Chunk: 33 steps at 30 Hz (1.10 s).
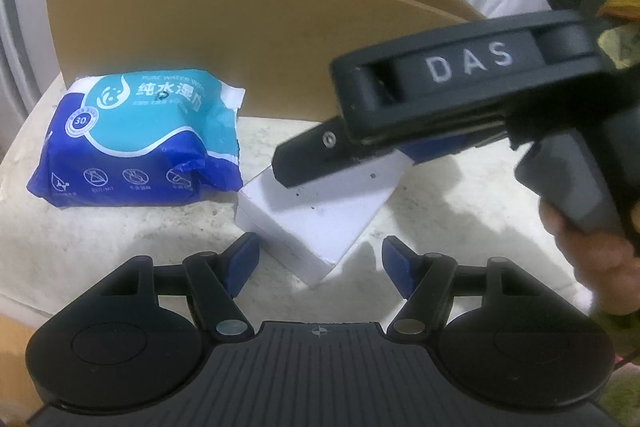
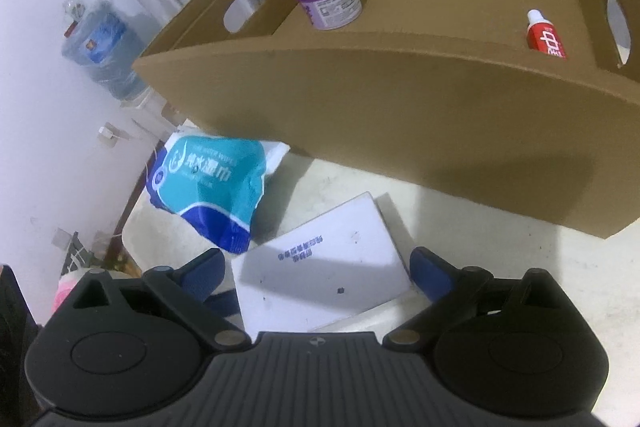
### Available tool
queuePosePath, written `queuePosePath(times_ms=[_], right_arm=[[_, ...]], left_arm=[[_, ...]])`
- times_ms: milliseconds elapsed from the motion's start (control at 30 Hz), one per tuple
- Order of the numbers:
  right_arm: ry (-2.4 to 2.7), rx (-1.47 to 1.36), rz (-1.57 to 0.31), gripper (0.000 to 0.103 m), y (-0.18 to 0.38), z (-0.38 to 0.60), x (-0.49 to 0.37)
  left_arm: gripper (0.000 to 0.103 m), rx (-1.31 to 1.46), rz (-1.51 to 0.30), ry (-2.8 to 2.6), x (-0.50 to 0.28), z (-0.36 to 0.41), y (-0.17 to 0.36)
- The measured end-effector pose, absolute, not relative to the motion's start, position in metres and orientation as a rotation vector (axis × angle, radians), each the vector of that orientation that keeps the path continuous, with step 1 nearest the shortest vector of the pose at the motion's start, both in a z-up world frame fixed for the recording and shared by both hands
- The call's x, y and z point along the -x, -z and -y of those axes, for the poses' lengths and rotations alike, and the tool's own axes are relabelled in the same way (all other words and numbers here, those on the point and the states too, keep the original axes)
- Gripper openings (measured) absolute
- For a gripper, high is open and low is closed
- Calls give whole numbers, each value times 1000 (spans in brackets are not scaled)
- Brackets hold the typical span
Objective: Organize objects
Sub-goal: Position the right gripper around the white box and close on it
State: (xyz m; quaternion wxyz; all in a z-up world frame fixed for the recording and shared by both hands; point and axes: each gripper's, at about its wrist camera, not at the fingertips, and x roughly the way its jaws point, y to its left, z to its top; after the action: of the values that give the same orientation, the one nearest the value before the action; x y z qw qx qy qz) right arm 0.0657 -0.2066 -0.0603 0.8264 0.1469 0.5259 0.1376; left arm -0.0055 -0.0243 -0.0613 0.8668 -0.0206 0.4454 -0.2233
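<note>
Left wrist view: flat white rectangular box (image 1: 316, 211) is seen at frame centre on the pale speckled tabletop (image 1: 440, 211), with the right gripper (image 1: 308, 163) lowered onto its upper end.
Right wrist view: the white box (image 2: 320, 267) fills the lower centre, between the two blue-padded fingers (image 2: 430, 273).
Right gripper state: jaws stand apart, one finger on each side of the box; contact of the pads with the box sides cannot be told, so no clamp is recorded.
Left gripper state: left gripper (image 1: 318, 269) is held apart and empty, low in its frame; only the near corner of the box lies between its fingertips, untouched.
Box long axis: it runs from lower centre to upper right in the left wrist view; in the right wrist view it lies across the jaw gap, tilted slightly.
Nearer hand: right, judged; it already straddles the box.
Neighbour: blue and teal soft pack of wet wipes (image 1: 140, 135) lies just beside the box, to its left.
Destination, judged: open brown cardboard box (image 2: 400, 99) at the top of the frame, holding a purple-lidded round tub (image 2: 328, 1) and a red and white small bottle (image 2: 546, 35).
Step in hand, judged: closing on the white box, lift not yet begun.
</note>
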Motion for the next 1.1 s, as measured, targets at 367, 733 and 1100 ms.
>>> queuePosePath(times_ms=[367, 733, 1100], right_arm=[[-312, -431, -1139, 103, 62, 219, -43], [-286, -466, -1110, 103, 64, 231, -22], [-224, -581, -1066, 88, 79, 261, -17]], left_arm=[[71, -12, -924, 450, 0, 37, 58], [71, -36, -924, 510, 6, 40, 53], [66, -57, -940, 478, -3, 35, 43]])
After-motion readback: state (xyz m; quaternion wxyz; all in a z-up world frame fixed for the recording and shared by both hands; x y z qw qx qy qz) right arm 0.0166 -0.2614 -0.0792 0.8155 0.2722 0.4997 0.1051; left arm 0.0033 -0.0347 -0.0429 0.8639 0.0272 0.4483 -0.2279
